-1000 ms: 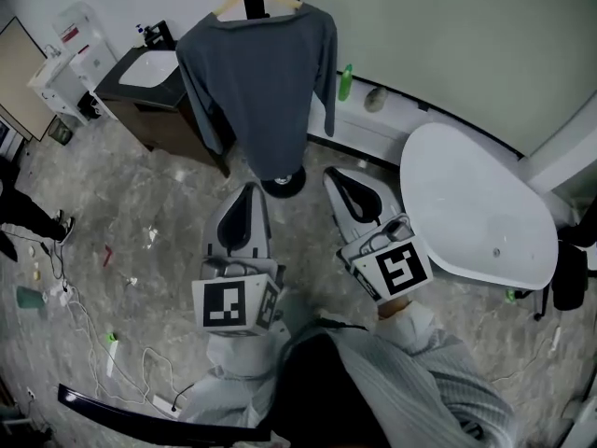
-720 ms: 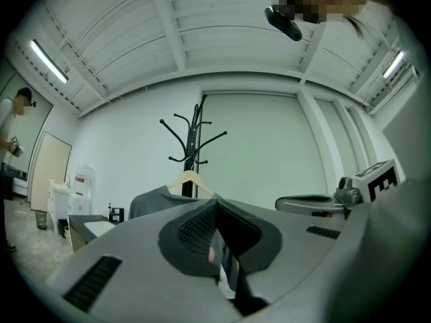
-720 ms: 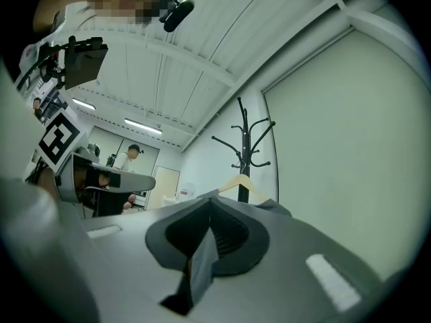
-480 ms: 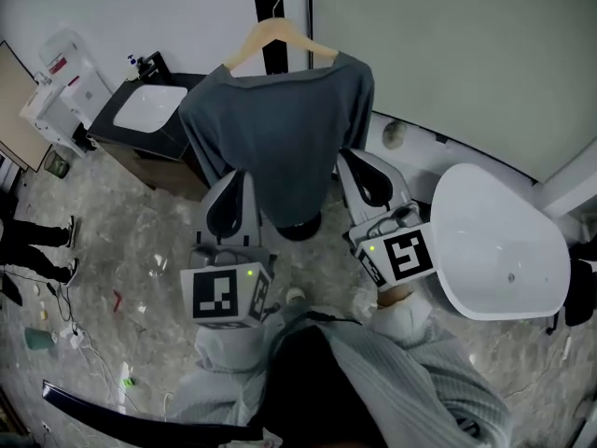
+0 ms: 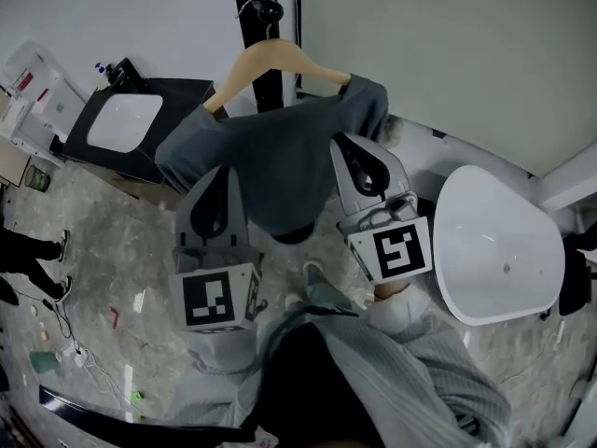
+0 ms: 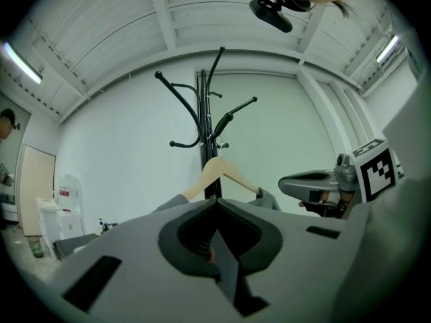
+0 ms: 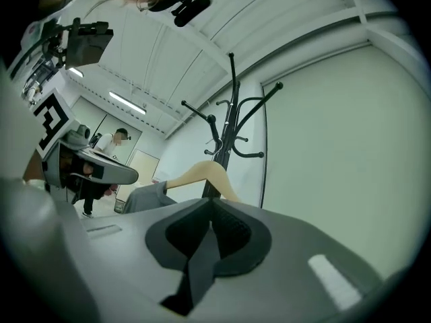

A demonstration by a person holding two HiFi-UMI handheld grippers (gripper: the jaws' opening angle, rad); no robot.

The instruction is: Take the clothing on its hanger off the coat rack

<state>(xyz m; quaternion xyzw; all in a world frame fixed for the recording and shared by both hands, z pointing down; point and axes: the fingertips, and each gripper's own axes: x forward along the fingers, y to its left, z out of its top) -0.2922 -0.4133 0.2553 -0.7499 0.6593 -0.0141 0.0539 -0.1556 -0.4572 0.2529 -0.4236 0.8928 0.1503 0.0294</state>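
Note:
A dark grey sweater (image 5: 270,157) hangs on a wooden hanger (image 5: 280,62), hooked on the black coat rack (image 5: 266,21). My left gripper (image 5: 219,171) is shut and empty, its tip in front of the sweater's lower left side. My right gripper (image 5: 341,142) is also shut and empty, level with the sweater's right sleeve. In the left gripper view the shut gripper (image 6: 215,200) points up at the hanger (image 6: 219,173) and rack (image 6: 204,126). In the right gripper view the shut gripper (image 7: 210,200) sits below the hanger (image 7: 202,175). I cannot tell whether either tip touches the cloth.
A white bathtub (image 5: 494,241) stands at the right. A dark cabinet with a white basin (image 5: 121,124) stands left of the rack. The rack's round base (image 5: 294,236) shows under the sweater. Cables and small litter lie on the marbled floor (image 5: 103,287). A person's legs (image 5: 28,250) are at the far left.
Both grippers have come forward and up to the sweater, from near the rack's base to its sides. The rack and hanger now sit closer and lower in the head view.

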